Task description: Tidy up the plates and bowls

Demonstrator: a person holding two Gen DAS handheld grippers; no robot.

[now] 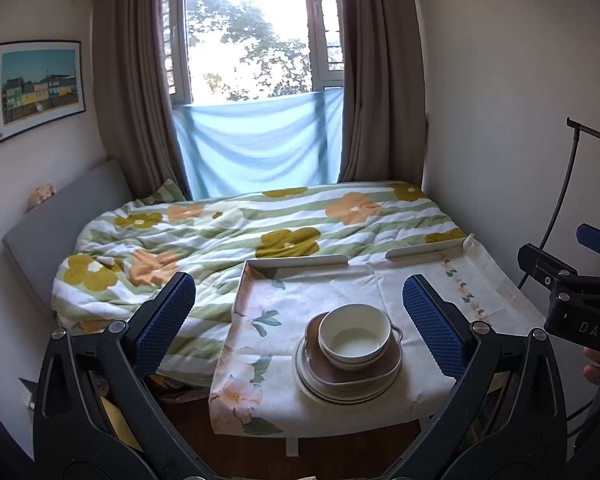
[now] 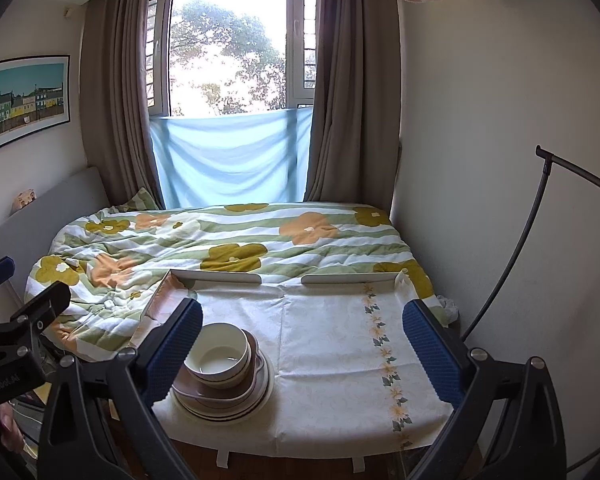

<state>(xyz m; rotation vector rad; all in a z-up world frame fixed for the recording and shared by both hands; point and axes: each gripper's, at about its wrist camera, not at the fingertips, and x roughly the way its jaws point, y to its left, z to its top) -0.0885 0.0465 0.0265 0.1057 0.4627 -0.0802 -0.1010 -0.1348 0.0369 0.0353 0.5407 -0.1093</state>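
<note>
Floral quilt [image 1: 228, 240] borders table [image 1: 340, 280] holding stacked dishes [image 1: 350, 360]

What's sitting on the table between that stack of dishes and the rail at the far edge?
Nothing: only bare tablecloth lies between the dish stack and the far rail, seen in both wrist views.

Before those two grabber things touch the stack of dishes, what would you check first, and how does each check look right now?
1. Left gripper jaws open wide enough for the bowl: ok.
2. Right gripper jaws open and holding nothing: ok.
3. White bowl sits upright on top of the stack: ok.
4. Brown dish rests flat on the plates beneath: ok.
5. Bowl is empty: cannot tell; its bottom looks pale, perhaps only a reflection.
6. Free space on the tablecloth beside the stack for setting things down: ok.
</note>
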